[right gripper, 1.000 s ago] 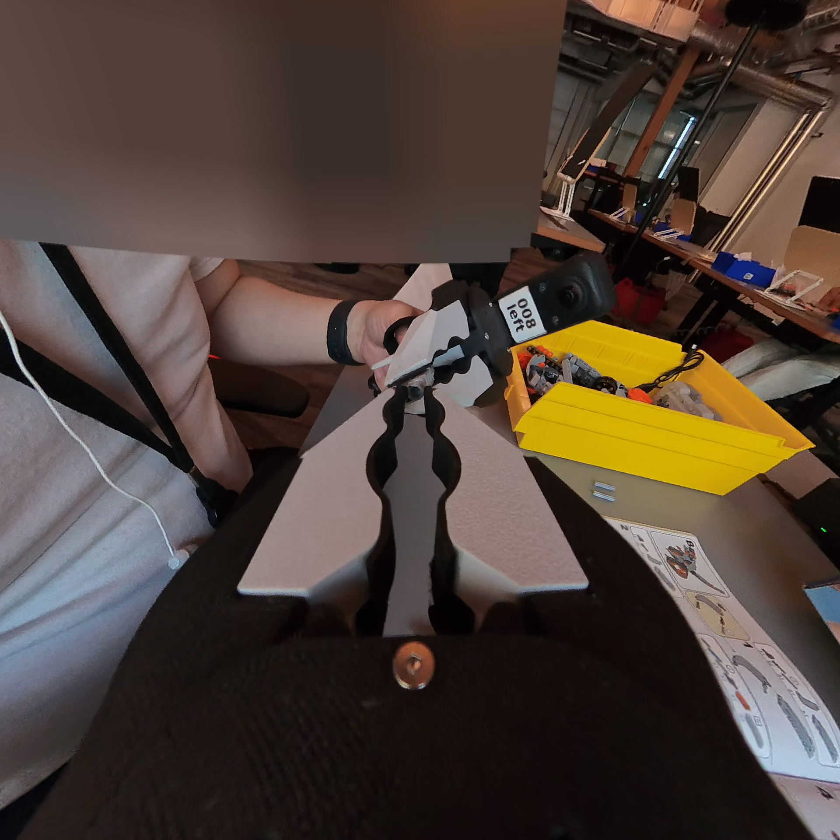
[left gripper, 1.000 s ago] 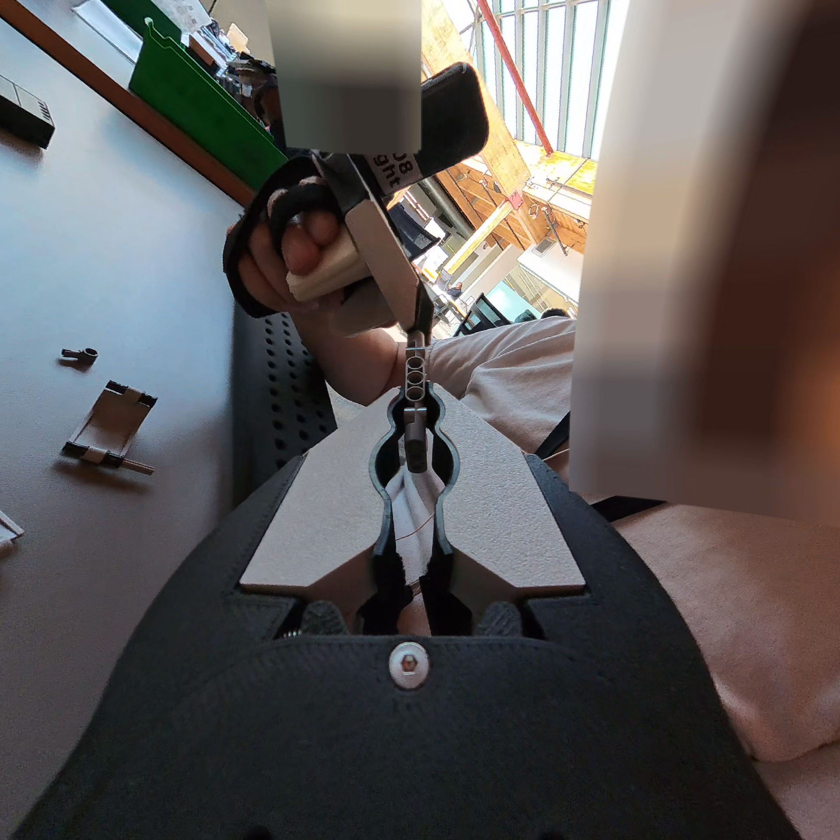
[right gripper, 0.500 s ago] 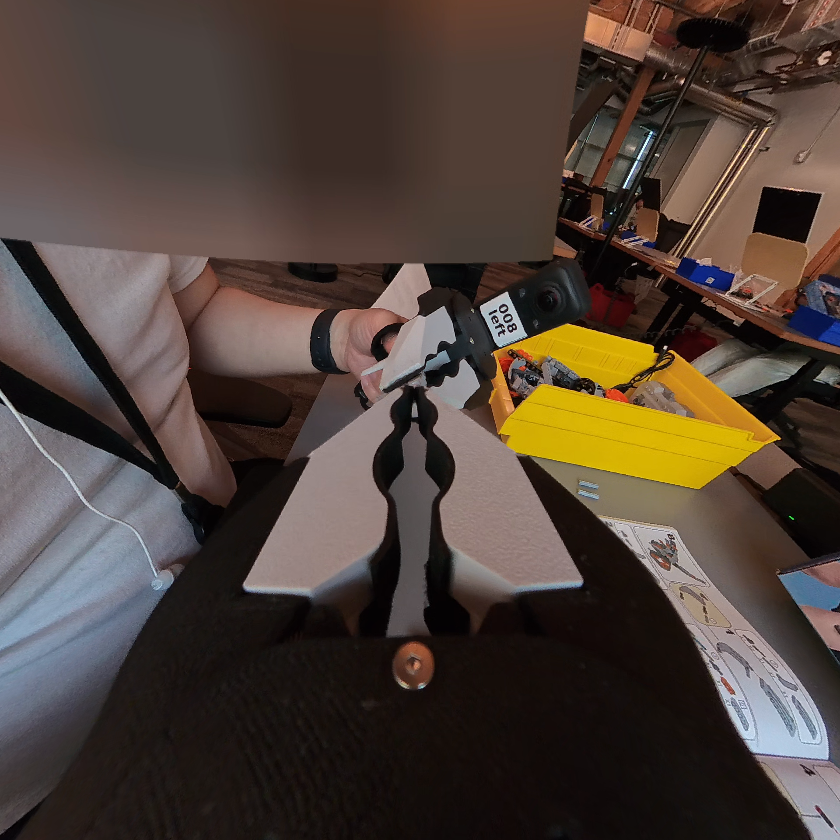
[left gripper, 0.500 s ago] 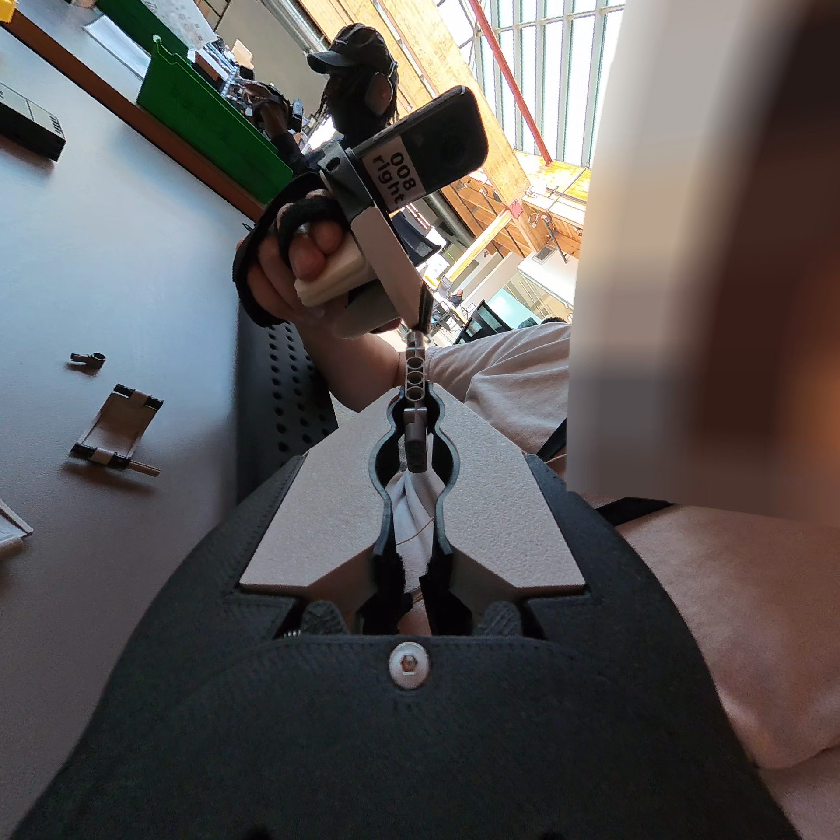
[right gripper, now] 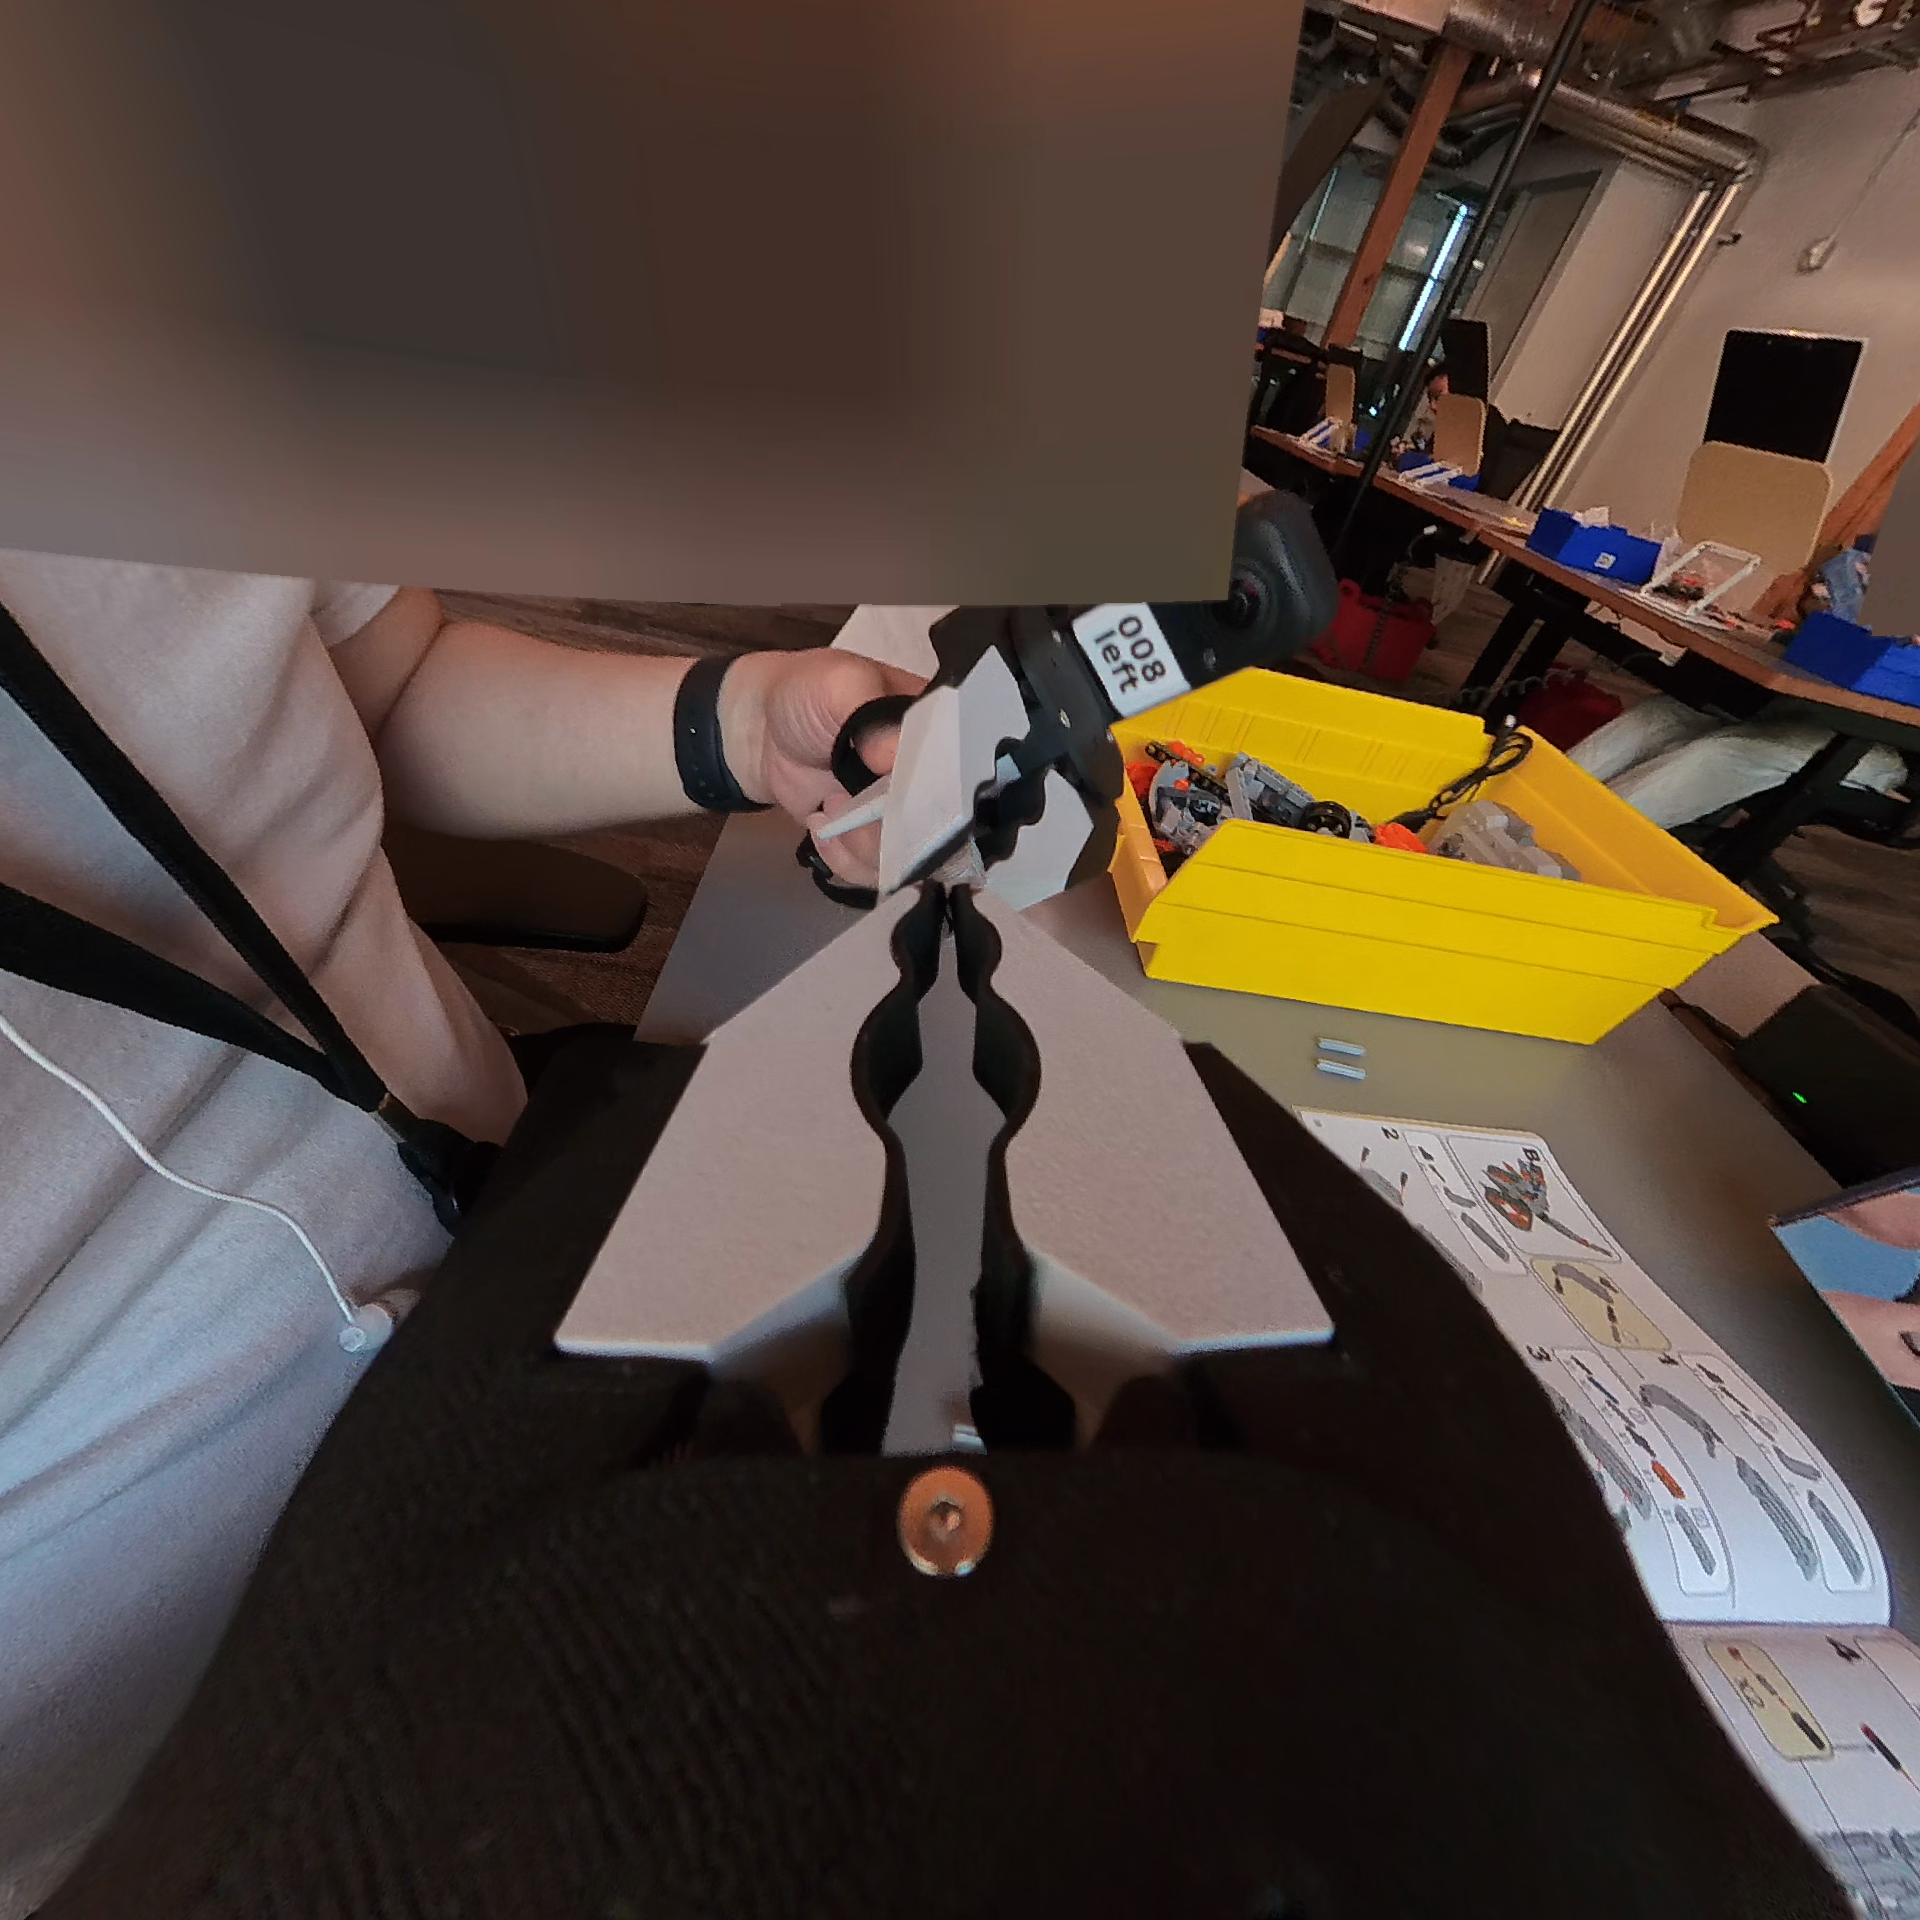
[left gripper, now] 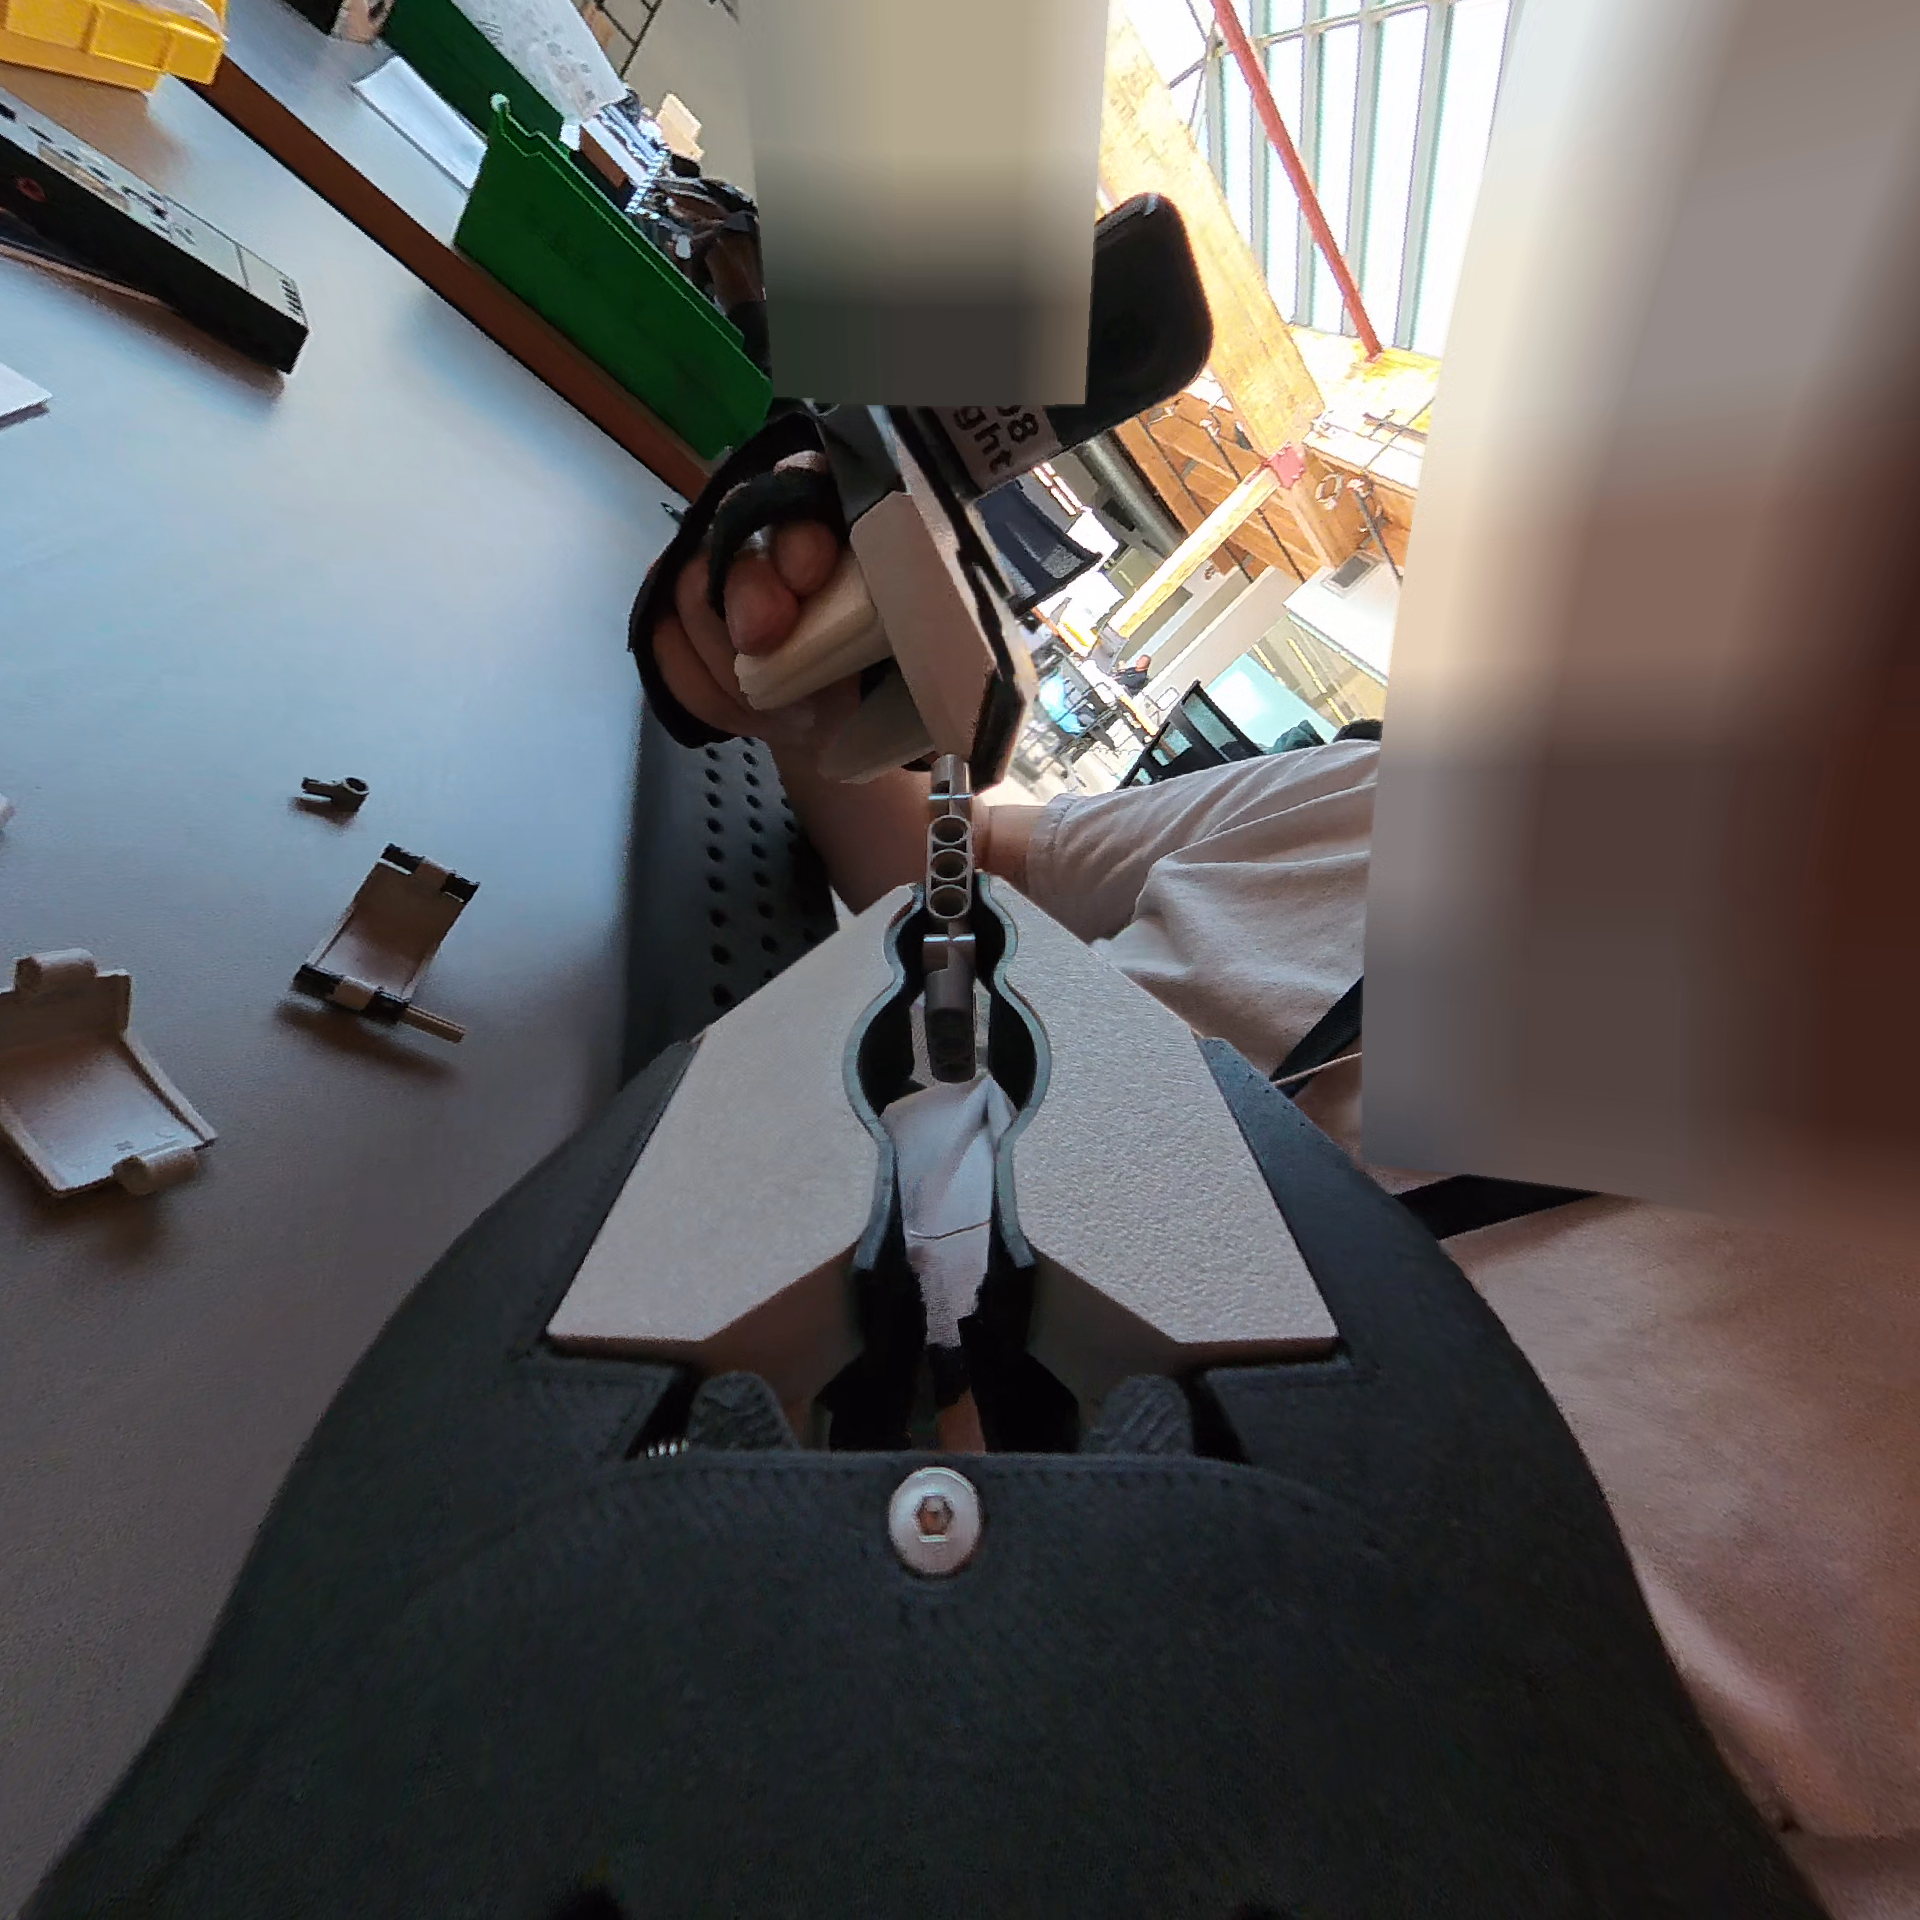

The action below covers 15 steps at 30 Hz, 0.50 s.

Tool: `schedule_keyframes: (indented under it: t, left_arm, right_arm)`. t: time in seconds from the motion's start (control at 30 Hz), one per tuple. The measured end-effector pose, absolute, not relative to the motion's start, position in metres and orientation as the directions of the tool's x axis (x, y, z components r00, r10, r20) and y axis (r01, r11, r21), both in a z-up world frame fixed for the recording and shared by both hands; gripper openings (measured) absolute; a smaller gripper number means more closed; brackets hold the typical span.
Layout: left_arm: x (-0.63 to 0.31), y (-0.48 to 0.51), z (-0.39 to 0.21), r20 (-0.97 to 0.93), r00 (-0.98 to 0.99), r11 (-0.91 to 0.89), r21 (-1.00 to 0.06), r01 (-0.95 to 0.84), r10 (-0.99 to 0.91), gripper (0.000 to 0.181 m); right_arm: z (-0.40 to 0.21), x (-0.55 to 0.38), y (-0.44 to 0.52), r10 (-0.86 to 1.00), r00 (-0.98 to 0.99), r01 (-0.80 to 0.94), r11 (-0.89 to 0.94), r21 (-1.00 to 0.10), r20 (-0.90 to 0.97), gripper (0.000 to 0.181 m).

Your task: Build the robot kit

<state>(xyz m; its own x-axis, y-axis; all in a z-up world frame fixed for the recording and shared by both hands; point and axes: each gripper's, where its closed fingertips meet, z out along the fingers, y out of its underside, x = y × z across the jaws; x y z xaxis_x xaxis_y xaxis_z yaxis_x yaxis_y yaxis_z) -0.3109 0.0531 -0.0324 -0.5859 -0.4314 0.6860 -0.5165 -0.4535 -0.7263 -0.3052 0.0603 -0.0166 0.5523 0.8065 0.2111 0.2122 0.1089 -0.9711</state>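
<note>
A grey holed beam (left gripper: 950, 862) with a dark stub behind it is held in the air above the person's lap. My left gripper (left gripper: 951, 920) is shut on its near end. My right gripper (left gripper: 971, 743), held in a hand, meets the beam's far end from above with its jaws closed on it. In the right wrist view my right gripper (right gripper: 948, 902) is shut tip to tip against the left gripper (right gripper: 961, 881). Only a sliver of the grey piece (right gripper: 968, 868) shows between them. A thin white pin (right gripper: 847, 826) sticks out beside the left gripper.
Grey panel parts (left gripper: 379, 940) (left gripper: 83, 1081) and a small connector (left gripper: 338, 792) lie on the table at left. A green bin (left gripper: 603, 270) stands behind. A yellow bin of parts (right gripper: 1455, 935), two small pins (right gripper: 1340, 1058) and an instruction sheet (right gripper: 1621, 1351) are at right. Less than 4 cm separates the two grippers' tips.
Both grippers stay shut on the beam. The pair has turned and shifted a little, so more of the table shows at left and the left gripper stands steeper in the right wrist view.
</note>
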Motion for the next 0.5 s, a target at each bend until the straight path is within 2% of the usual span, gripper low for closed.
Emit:
schedule_keyframes:
  t: [0.2,0.3,0.33,0.4,0.5]
  left_arm:
    - [-0.311,0.054,-0.042,0.665,-0.549,-0.404,-0.745,-0.531,-0.506,0.005]
    - [-0.305,0.059,-0.048,0.66,-0.513,-0.409,-0.747,-0.524,-0.549,0.005]
    - [-0.305,0.059,-0.048,0.662,-0.515,-0.41,-0.746,-0.525,-0.544,0.005]
    - [-0.307,0.056,-0.042,0.683,-0.535,-0.443,-0.73,-0.52,-0.497,0.005]
    - [-0.306,0.056,-0.049,0.68,-0.514,-0.428,-0.731,-0.532,-0.523,0.005]
  right_arm:
    - [-0.024,-0.306,0.06,0.814,0.544,0.216,0.097,-0.972,0.203,0.0]
    - [0.01,-0.305,0.045,0.887,0.461,-0.088,0.09,-0.992,0.04,0.0]
    - [0.016,-0.299,0.046,0.884,0.467,-0.132,0.091,-0.987,0.019,0.0]
    - [0.008,-0.289,0.054,0.847,0.53,-0.065,0.102,-0.993,0.052,0.0]
    - [-0.01,-0.293,0.057,0.829,0.553,0.032,0.077,-0.996,0.082,0.0]
